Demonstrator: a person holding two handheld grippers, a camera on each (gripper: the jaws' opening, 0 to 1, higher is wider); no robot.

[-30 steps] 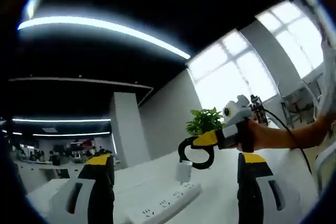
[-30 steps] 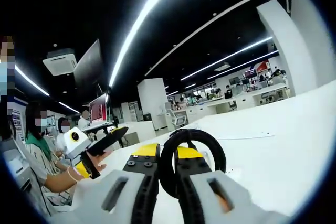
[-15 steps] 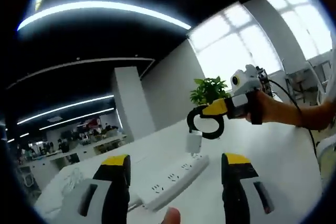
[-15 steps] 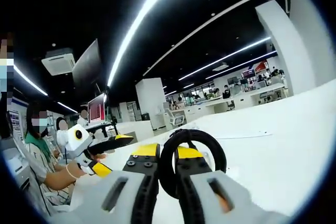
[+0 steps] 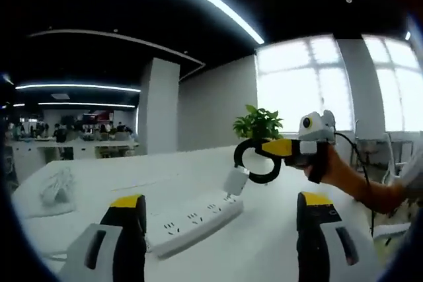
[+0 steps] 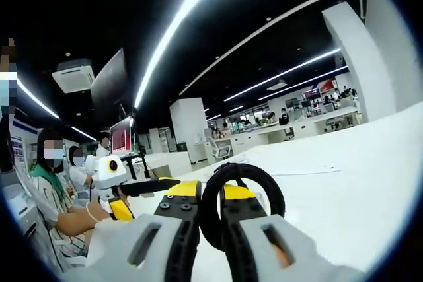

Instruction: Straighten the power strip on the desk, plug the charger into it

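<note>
White plastic, the power strip (image 5: 192, 219) lies on the tabletop (image 5: 264, 249), long axis slanting away between the left gripper's (image 5: 215, 229) wide-spread fingers (image 5: 125, 229). The right gripper (image 5: 254, 162) is nearer its far end, fingers pinching a black cable loop (image 6: 241, 203), the white charger (image 5: 236, 181) hanging just above the sockets.

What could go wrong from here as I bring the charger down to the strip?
The charger hangs loosely below the right tool, over the far end of the power strip; it may swing or tilt and miss the socket. The left tool is open and not touching the strip, so a push could slide it across the desk.
</note>
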